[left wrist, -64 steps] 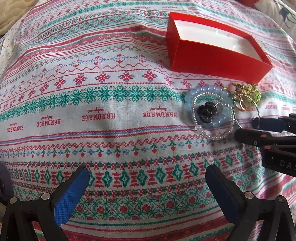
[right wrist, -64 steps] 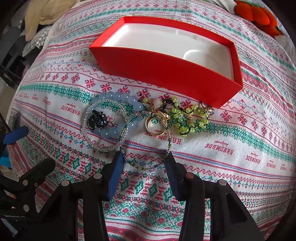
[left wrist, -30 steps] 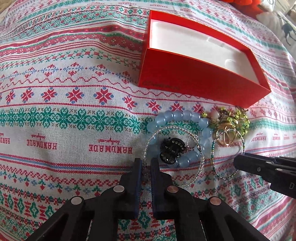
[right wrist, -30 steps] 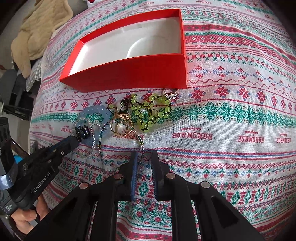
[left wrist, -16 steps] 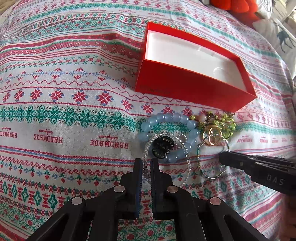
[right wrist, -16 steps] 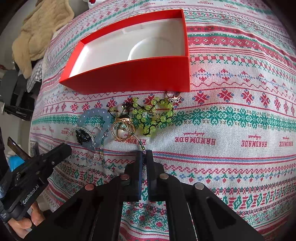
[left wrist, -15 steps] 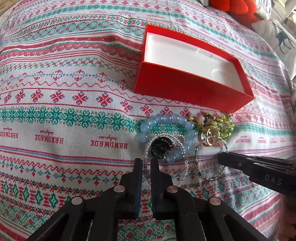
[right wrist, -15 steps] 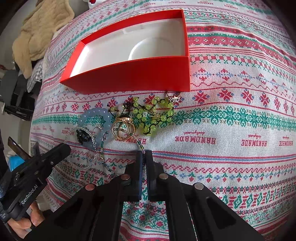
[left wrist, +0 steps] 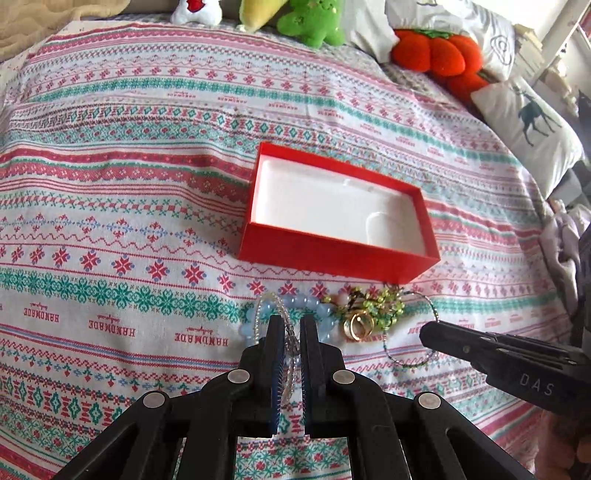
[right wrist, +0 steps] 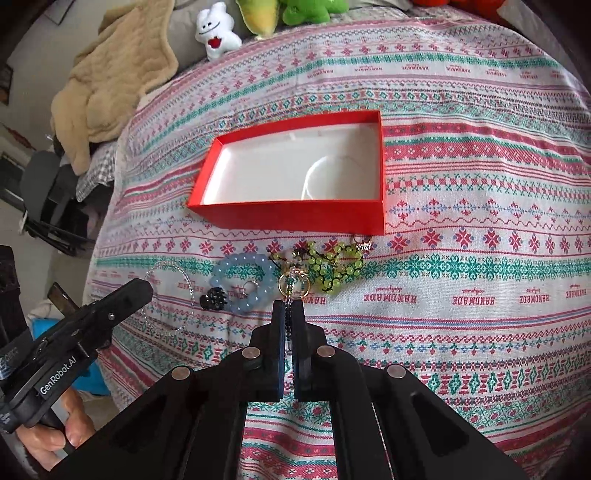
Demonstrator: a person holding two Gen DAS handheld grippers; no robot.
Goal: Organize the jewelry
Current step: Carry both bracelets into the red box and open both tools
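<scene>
An open red box [left wrist: 332,254] with a white, empty inside [right wrist: 295,173] sits on the patterned cloth. In front of it lie a blue bead bracelet [right wrist: 243,284], a green bead bracelet [right wrist: 332,269], gold rings [left wrist: 356,328] and a black clip [right wrist: 214,299]. My left gripper [left wrist: 291,325] is shut on a clear bead bracelet [right wrist: 173,295] and holds it lifted off the cloth. My right gripper [right wrist: 290,310] is shut on a dark green bead bracelet [left wrist: 410,332], also lifted.
Plush toys [left wrist: 314,18] and an orange pumpkin cushion [left wrist: 436,55] line the far edge of the bed. A deer-print pillow [left wrist: 528,125] lies at the right. A beige blanket [right wrist: 118,70] lies at the far left.
Both grippers, shut on their bracelets, have risen and pulled back from the cloth. The clear bracelet and the dark green bracelet have come up out of the pile.
</scene>
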